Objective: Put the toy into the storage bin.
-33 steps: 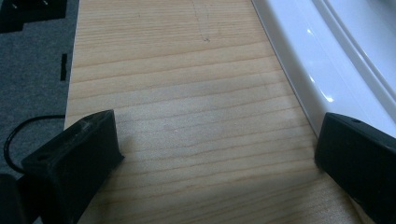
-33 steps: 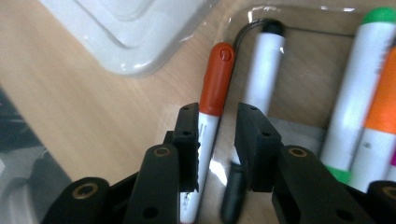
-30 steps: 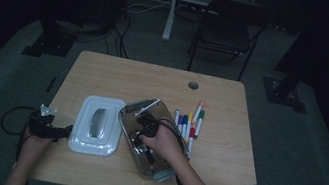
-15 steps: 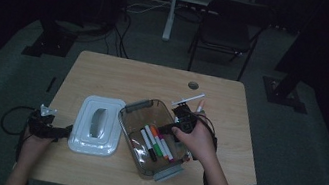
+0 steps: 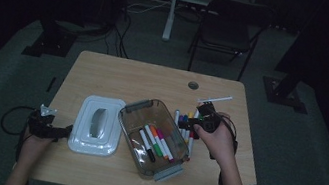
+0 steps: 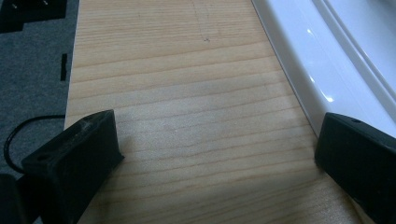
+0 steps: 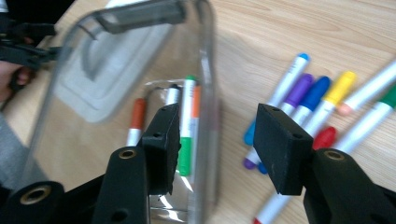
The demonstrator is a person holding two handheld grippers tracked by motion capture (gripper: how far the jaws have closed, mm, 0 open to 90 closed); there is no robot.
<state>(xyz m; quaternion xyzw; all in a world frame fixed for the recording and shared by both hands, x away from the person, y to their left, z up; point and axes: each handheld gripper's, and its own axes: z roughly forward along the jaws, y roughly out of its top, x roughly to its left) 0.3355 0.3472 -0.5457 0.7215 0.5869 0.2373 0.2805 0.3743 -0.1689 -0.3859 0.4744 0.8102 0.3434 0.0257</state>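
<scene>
Dim floor and a dark folding chair [image 5: 224, 24] surround the pale wooden table [image 5: 120, 72] where I sort felt-tip markers into a clear plastic storage box [image 5: 152, 138]. Several markers [image 5: 156, 144] already lie in the box; a loose row of coloured markers [image 5: 186, 126] waits on the wood just beside its right wall, blue, purple and yellow caps showing in the right gripper view [image 7: 317, 93]. My right claw [image 5: 196, 123] hangs over that row, empty; its jaws have just been opening and stand partly spread with nothing between them. My left claw [image 5: 62, 130] rests at the table's left edge, jaws spread wide and empty, just beside the white plastic lid [image 5: 96, 124] that lies next to the box. I judge that I am between drops, going for another marker. Next I need to lower the right claw, straddle a single marker across its barrel and pinch it without dragging its neighbours.
</scene>
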